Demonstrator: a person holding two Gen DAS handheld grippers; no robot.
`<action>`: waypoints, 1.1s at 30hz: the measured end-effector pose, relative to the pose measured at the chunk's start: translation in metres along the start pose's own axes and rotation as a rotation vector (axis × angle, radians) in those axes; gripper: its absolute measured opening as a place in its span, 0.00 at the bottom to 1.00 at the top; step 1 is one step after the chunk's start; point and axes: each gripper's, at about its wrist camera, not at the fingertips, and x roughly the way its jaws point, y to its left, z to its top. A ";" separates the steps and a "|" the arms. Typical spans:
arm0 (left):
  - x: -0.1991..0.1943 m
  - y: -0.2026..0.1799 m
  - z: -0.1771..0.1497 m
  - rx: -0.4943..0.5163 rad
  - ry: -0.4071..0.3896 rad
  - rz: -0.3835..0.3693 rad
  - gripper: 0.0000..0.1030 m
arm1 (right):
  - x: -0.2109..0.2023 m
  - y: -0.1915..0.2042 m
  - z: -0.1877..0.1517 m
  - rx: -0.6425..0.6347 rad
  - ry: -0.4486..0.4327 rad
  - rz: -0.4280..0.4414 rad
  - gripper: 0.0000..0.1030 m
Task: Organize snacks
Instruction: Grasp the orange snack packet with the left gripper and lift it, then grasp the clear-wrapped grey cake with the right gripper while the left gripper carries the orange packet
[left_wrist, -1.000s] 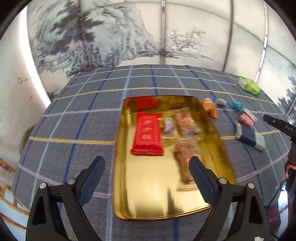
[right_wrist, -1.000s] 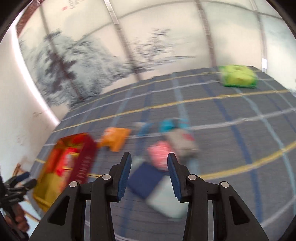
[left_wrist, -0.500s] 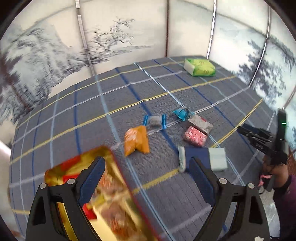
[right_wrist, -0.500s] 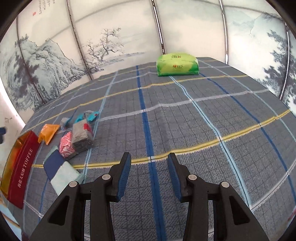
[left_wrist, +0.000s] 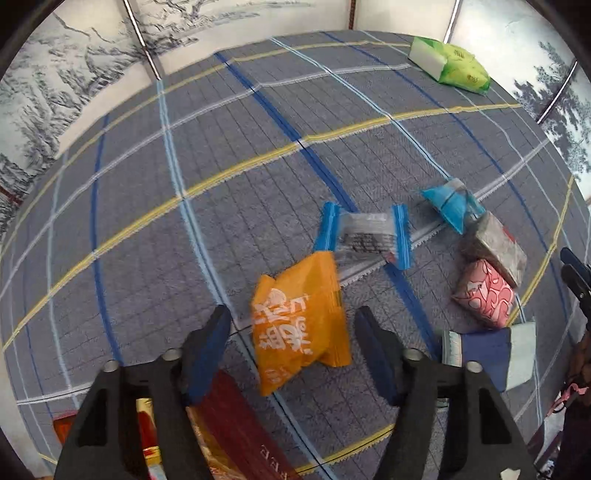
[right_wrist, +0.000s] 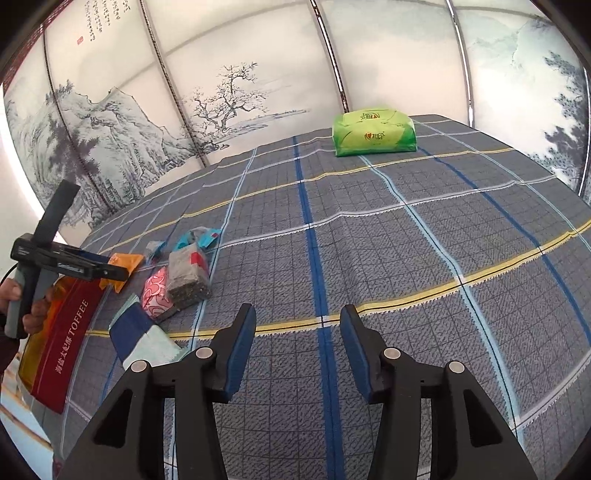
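Snacks lie loose on the checked cloth (left_wrist: 229, 229). The left gripper (left_wrist: 291, 328) has swung off the gold toffee tin (right_wrist: 70, 328), where it hovered a second ago, and now points down over the orange packet (left_wrist: 299, 325). Its jaws have just been closing; the packet sits between them, but gaps show on both sides, so nothing is held yet. I judge a pick for the tin comes next. At one o'clock from it lies a blue-ended sweet (left_wrist: 364, 236), at three a pink packet (left_wrist: 484, 293). The right gripper (right_wrist: 297, 347), jaws partly open and just widening, holds nothing. The tin's red side reads "TOFFEE"; the orange packet's white script is illegible.
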 end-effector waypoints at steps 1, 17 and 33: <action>0.000 -0.001 -0.001 0.001 0.001 0.013 0.38 | 0.001 0.000 0.000 0.004 0.005 -0.002 0.48; -0.116 -0.067 -0.110 -0.079 -0.257 -0.132 0.29 | 0.012 0.013 0.002 -0.076 0.072 0.052 0.49; -0.146 -0.075 -0.161 -0.111 -0.291 -0.172 0.29 | 0.079 0.096 0.053 -0.141 0.171 0.217 0.44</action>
